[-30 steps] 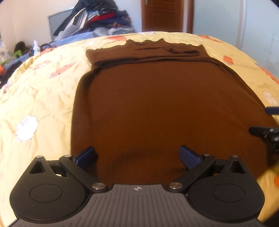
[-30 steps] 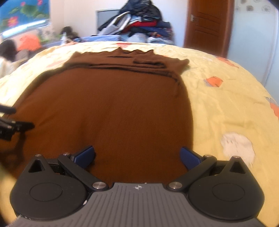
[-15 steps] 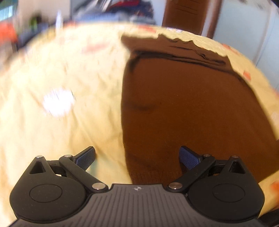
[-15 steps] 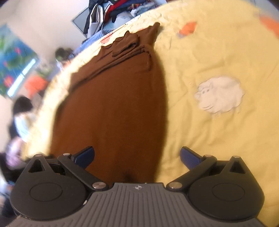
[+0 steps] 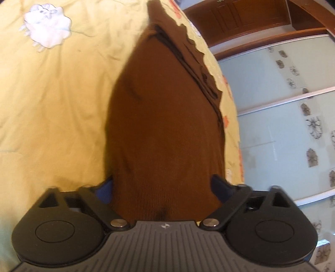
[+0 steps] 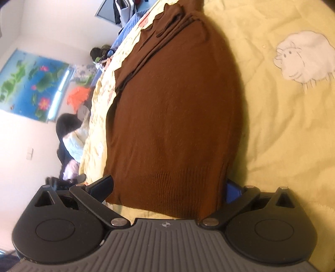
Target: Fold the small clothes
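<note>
Claw state: left claw (image 5: 161, 186) closing, brown sweater (image 5: 165, 125) hem between its pads | right claw (image 6: 167, 188) wide, straddling the hem, grip unclear | sweater flat on yellow bedspread (image 6: 282, 115), sleeves folded in

Sweater (image 5: 165, 125) on the bed (image 5: 52, 104), its hem end between both pairs of jaws.

In the left wrist view the sweater runs straight ahead from between the closing jaws of the left gripper (image 5: 163, 186); the sheep patch (image 5: 47, 18) lies far ahead to their left, the wardrobe doors (image 5: 282, 125) to their right. In the right wrist view the hem lies between the jaws of the right gripper (image 6: 167, 186); another sheep patch (image 6: 303, 56) lies ahead to the right, a wall poster (image 6: 31, 83) to the left.
</note>
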Demonstrator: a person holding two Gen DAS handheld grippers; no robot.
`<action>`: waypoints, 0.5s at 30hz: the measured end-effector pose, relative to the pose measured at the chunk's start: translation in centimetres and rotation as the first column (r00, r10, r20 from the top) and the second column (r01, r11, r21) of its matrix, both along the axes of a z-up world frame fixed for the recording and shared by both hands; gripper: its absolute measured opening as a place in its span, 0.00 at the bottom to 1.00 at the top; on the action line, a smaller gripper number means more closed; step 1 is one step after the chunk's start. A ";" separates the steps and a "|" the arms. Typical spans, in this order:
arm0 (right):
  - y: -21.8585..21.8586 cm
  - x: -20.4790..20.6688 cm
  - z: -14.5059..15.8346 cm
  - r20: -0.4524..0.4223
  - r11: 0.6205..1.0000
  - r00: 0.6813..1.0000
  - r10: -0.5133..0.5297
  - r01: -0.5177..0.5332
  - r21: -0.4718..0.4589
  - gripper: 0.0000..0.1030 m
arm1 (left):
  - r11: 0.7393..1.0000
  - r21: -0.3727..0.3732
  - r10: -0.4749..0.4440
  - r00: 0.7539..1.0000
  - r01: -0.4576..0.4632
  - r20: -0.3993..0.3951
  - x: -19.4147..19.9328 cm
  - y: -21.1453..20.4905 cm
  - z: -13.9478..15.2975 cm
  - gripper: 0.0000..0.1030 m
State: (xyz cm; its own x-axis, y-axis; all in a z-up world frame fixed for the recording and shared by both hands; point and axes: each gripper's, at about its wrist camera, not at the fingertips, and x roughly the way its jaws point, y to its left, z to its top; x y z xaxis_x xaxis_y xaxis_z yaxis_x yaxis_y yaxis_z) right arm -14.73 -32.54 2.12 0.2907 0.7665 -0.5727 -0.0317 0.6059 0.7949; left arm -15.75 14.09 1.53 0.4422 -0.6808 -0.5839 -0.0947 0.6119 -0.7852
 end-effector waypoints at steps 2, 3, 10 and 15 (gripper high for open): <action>-0.1 0.0 0.0 0.005 1.000 1.000 -0.004 0.004 -0.002 0.98 | 0.997 0.073 -0.005 1.000 0.006 -0.013 0.2 -0.1 0.3 0.45; -0.4 -0.1 0.1 0.013 1.000 1.000 -0.009 0.009 -0.008 0.93 | 0.995 0.101 -0.015 1.000 0.017 -0.013 0.2 -0.3 0.5 0.44; -1.4 -0.1 -1.0 -0.015 0.995 1.000 -0.027 0.026 -0.094 0.12 | 0.947 0.308 -0.094 0.995 0.095 -0.018 0.3 -2.1 1.4 0.05; -2.0 0.1 -1.4 -0.006 0.998 0.998 -0.056 0.055 -0.029 0.12 | 0.938 0.324 -0.125 0.992 0.124 -0.019 1.3 -2.5 2.6 0.05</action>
State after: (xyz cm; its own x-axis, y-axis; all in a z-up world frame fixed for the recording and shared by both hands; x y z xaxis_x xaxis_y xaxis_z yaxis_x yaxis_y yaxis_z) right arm -14.65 -34.54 0.69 0.3283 0.7323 -0.5966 0.0079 0.6294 0.7770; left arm -14.47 11.64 4.13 0.3675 -0.5050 -0.7809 0.0001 0.8397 -0.5430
